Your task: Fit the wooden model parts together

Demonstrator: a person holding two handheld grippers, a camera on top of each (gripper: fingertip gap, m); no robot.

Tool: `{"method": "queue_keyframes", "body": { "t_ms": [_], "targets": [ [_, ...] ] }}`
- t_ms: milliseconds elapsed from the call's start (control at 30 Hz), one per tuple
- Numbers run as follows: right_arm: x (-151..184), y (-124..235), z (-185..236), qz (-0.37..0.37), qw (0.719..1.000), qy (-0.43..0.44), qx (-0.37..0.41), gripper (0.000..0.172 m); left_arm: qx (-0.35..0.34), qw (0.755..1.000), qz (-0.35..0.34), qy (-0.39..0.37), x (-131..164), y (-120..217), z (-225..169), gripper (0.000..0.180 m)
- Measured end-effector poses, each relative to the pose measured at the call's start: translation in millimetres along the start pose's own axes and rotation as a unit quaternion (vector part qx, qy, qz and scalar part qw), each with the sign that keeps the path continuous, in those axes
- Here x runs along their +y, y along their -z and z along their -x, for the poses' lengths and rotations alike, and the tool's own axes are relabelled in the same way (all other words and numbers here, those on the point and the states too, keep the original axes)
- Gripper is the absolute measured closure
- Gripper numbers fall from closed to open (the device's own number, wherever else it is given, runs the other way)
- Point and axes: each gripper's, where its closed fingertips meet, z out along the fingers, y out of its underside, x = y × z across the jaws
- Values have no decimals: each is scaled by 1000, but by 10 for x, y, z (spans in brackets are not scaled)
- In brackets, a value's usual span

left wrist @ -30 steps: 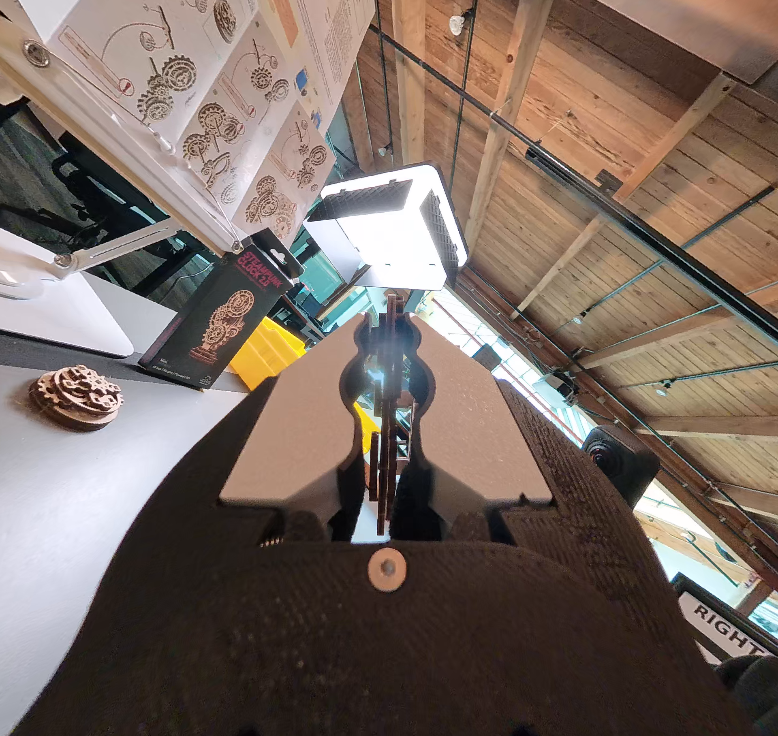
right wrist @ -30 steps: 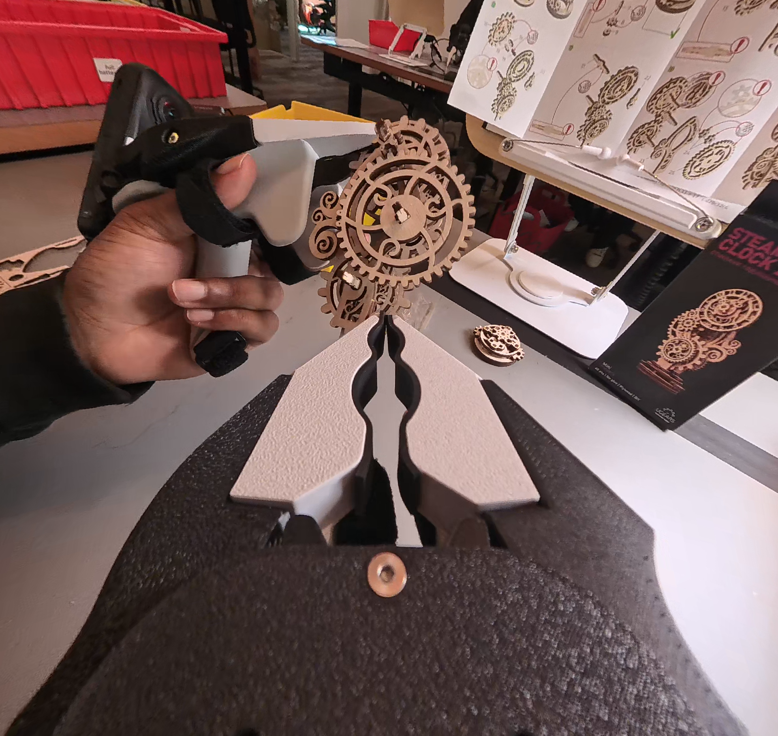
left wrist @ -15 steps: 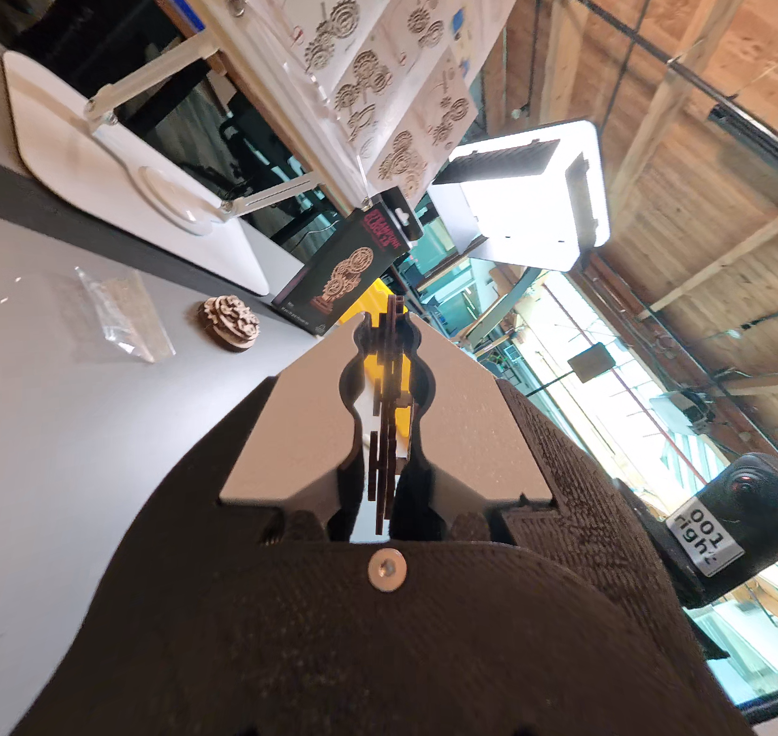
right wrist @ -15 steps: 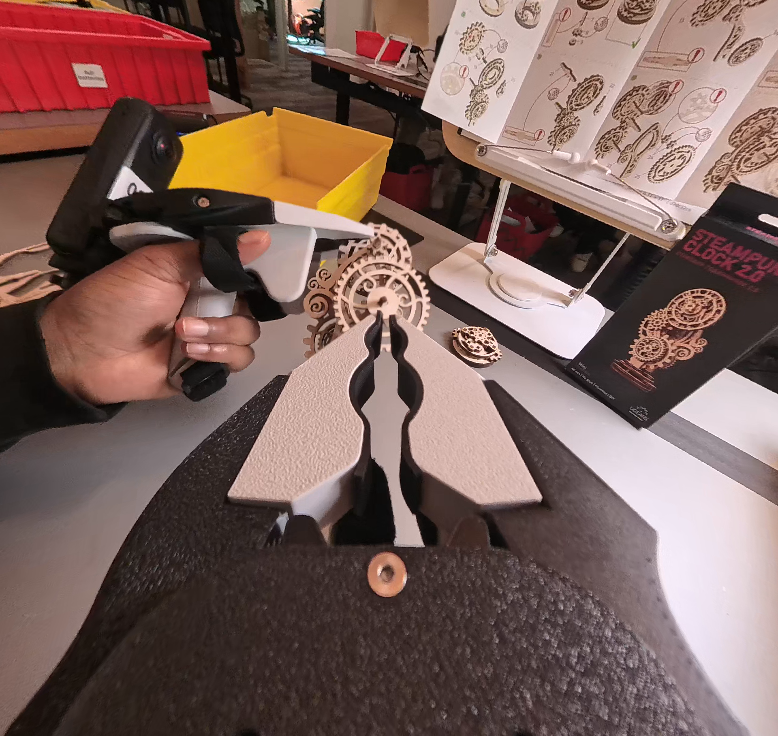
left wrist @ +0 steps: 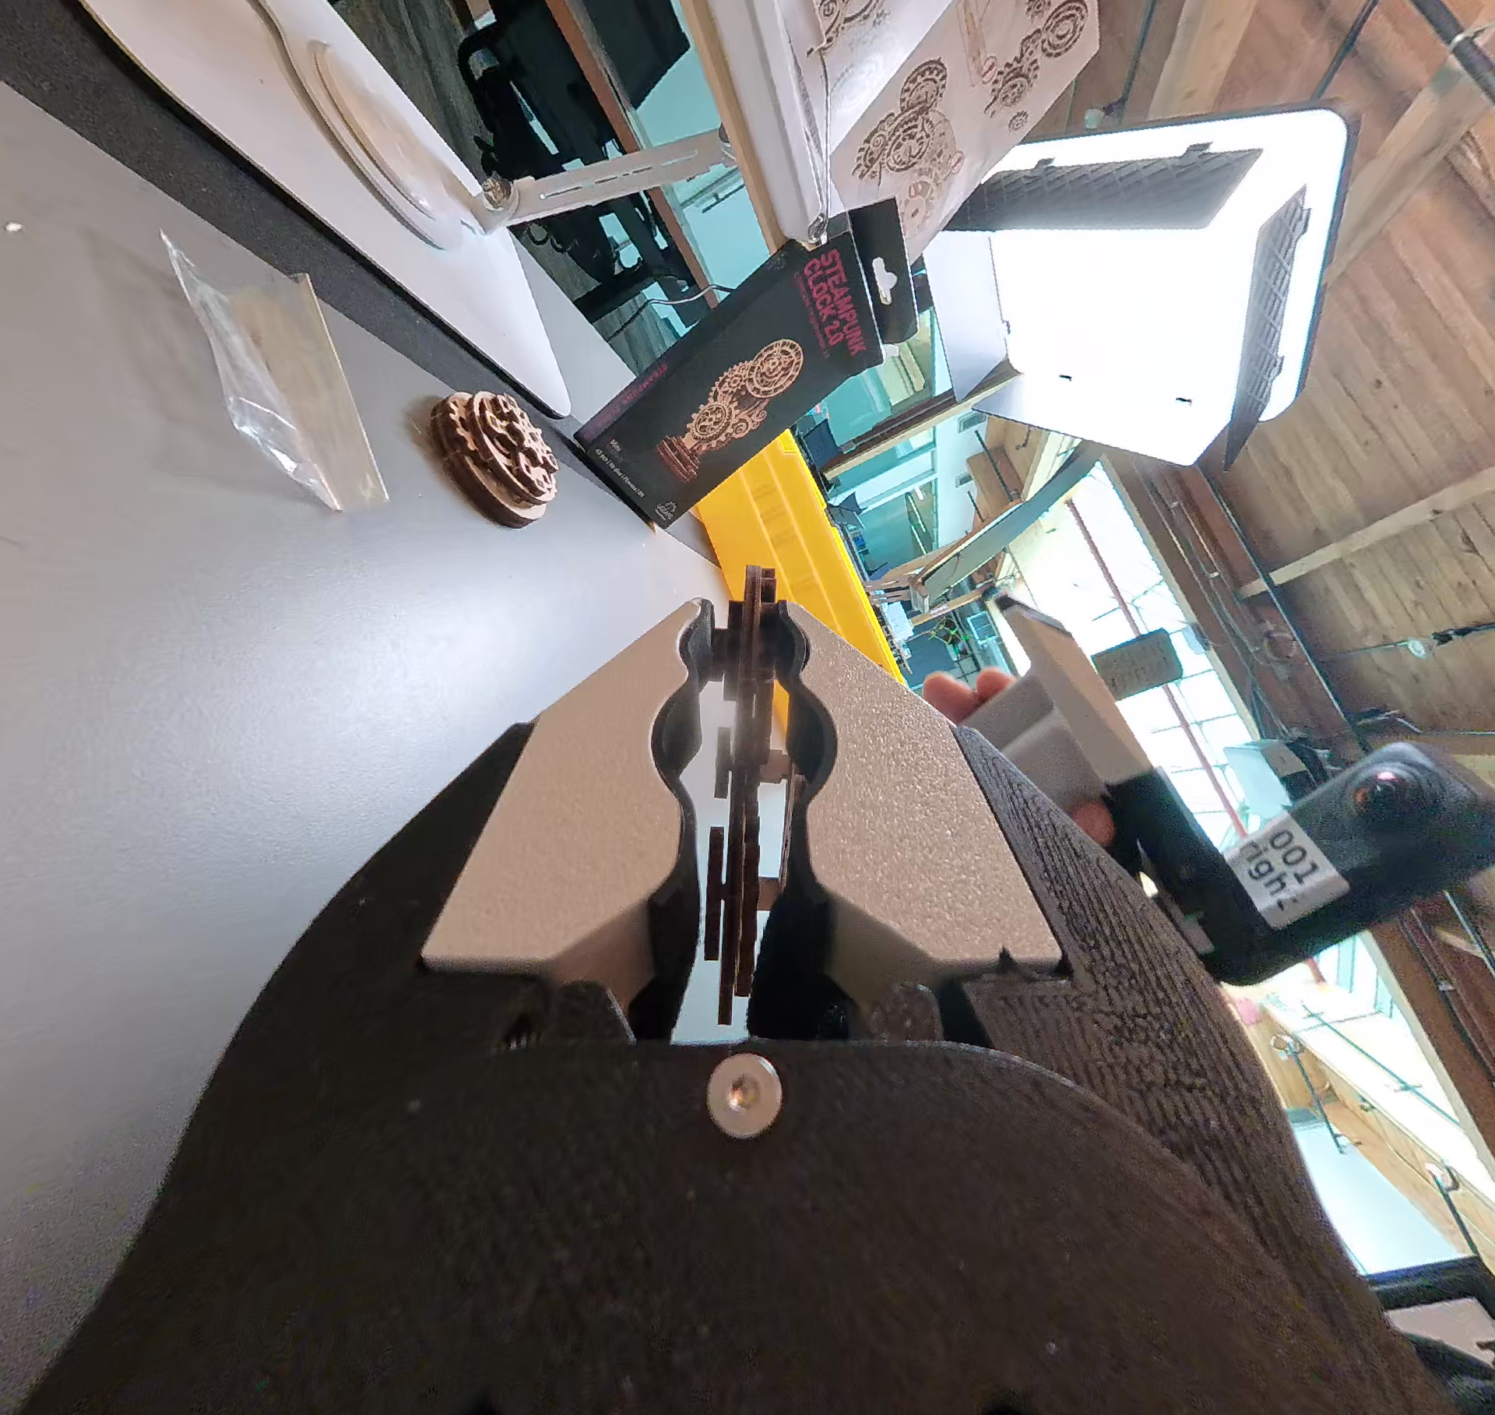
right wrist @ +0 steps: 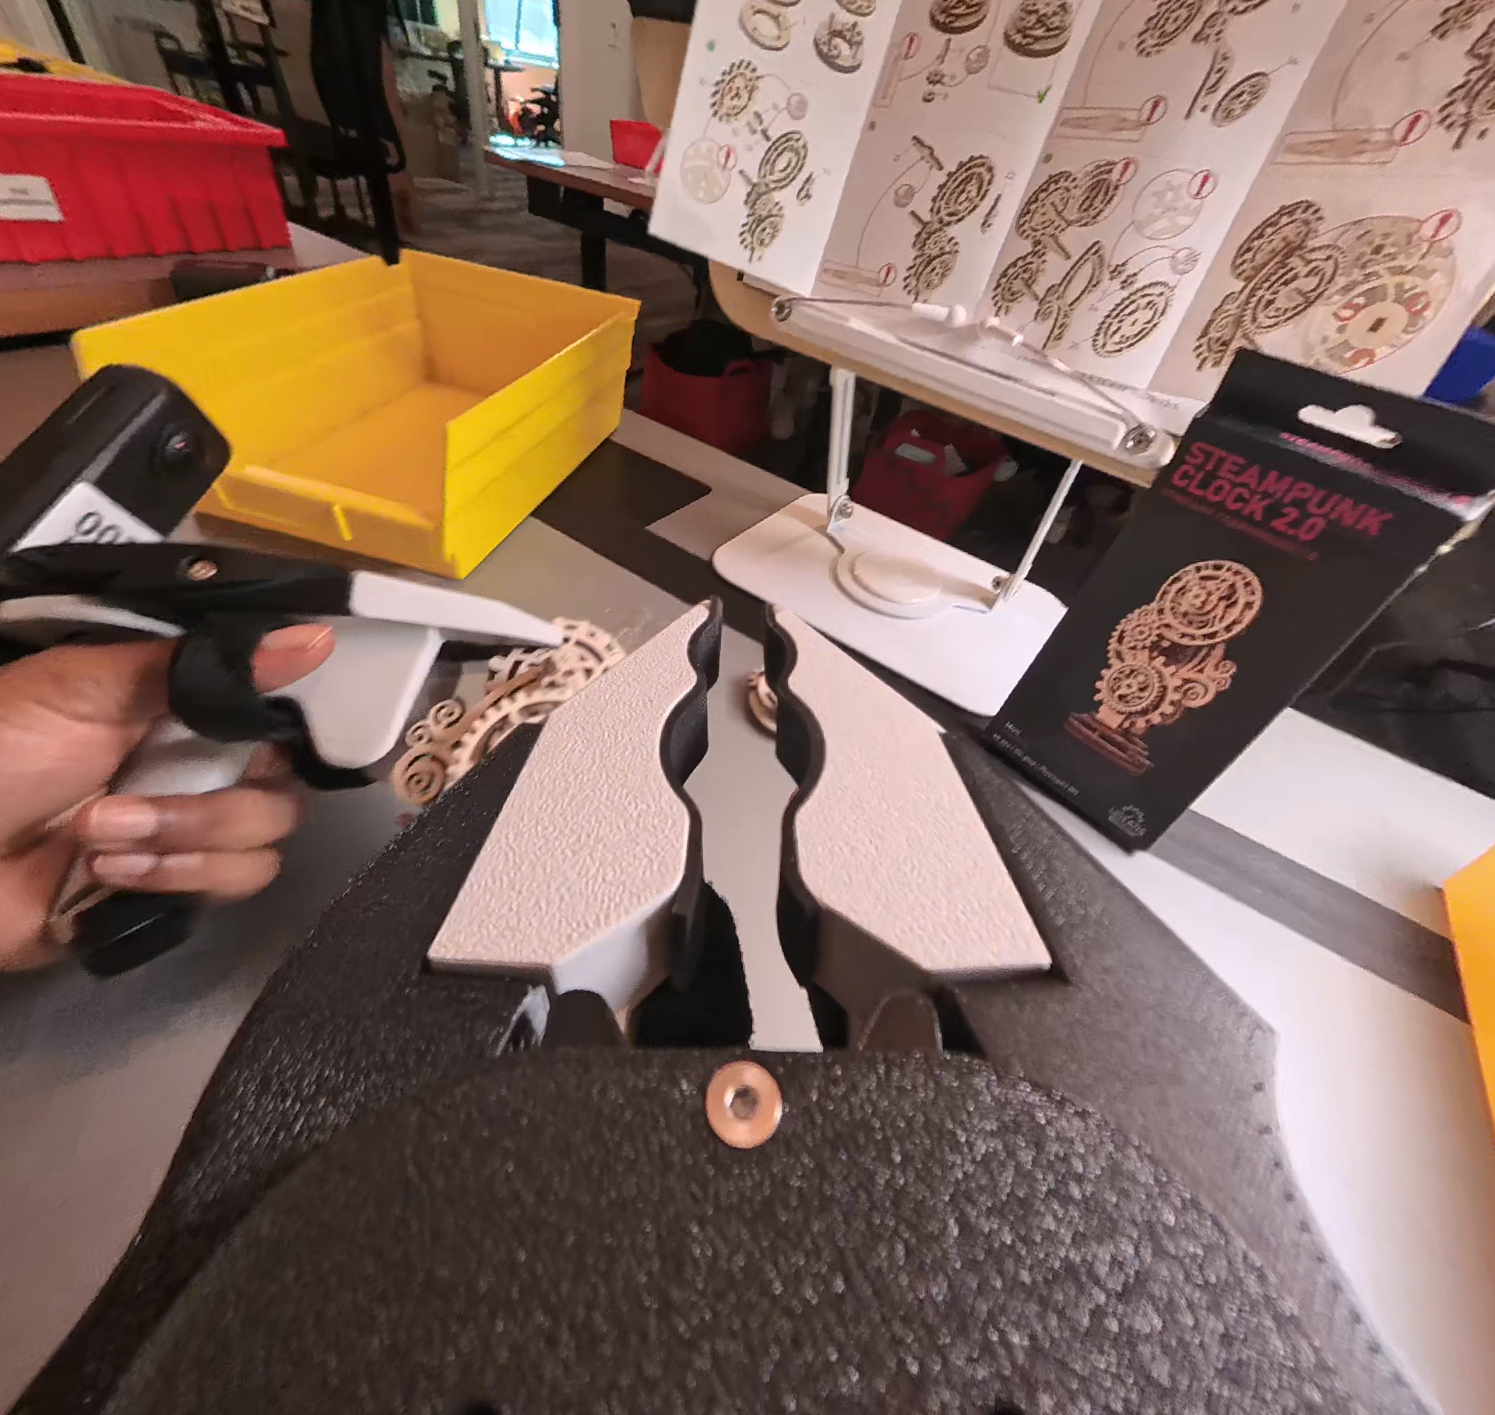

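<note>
My left gripper (left wrist: 748, 624) is shut on a wooden gear assembly (left wrist: 748, 769), which shows edge-on between its pads. In the right wrist view the left gripper (right wrist: 542, 640) sits at the left in a person's hand. There it holds the gear assembly (right wrist: 518, 688) tilted nearly flat, low over the grey table (right wrist: 566, 567). My right gripper (right wrist: 740, 620) is open, with nothing between its pads. A small round stack of wooden gears (left wrist: 493, 458) lies on the table. It also shows just beyond my right fingertips (right wrist: 759, 700), partly hidden by them.
A yellow bin (right wrist: 388, 405) stands at the back left, with a red bin (right wrist: 121, 162) behind it. The white stand (right wrist: 890, 591) carries instruction sheets (right wrist: 1052, 122). A black kit box (right wrist: 1230, 607) leans at the right. A clear plastic bag (left wrist: 275, 381) lies on the table. A bright light panel (left wrist: 1157, 276) hangs overhead. Left tips to right tips: about 11 cm.
My right gripper's jaws have gone from shut to open. My left gripper has lowered the gear assembly and tipped it from upright to nearly flat.
</note>
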Motion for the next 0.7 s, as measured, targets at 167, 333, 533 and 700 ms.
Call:
{"method": "queue_keyframes", "body": {
  "t_ms": [167,333,533,700],
  "targets": [
    [-280,-234,-380,-38,999,3,35,165,13,1000,-6,17,-16,17,-16,169],
    [-564,-523,-665,-73,995,1,63,169,10,1000,-3,10,-1,25,1,168],
    [-716,-866,-841,-81,992,26,90,172,9,1000,-7,16,-41,43,50,168],
    [-683,-1027,-932,-69,992,28,97,172,10,1000,-11,19,-80,55,65,168]
  ]
}}
